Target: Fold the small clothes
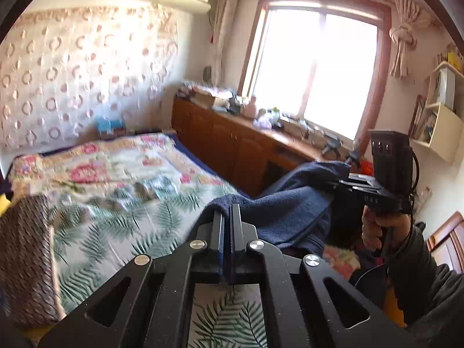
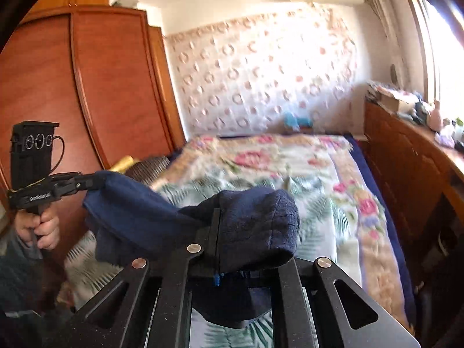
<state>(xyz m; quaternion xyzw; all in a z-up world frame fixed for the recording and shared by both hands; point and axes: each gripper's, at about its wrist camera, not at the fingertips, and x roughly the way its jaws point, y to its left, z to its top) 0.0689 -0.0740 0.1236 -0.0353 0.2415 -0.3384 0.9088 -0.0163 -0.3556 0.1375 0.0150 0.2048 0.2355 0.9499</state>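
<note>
The bed with the leaf-and-flower patterned quilt (image 1: 121,191) lies mostly bare, its far edge at the circle-patterned wall, its right edge running along a low brown wooden cabinet (image 1: 232,142); a woven brown cushion (image 1: 26,255) sits at the near left corner. The dark navy knitted garment (image 1: 290,206) hangs above the quilt, stretched between 2 grippers. The left gripper (image 1: 227,217) has its jaws pressed together on 1 edge; the right gripper (image 2: 216,220) pinches the other, cloth draped over its fingers.

Left gripper (image 1: 227,214) fingers pinched together, raised; right gripper (image 2: 216,217) fingers clamped, raised, both angled slightly down.
</note>
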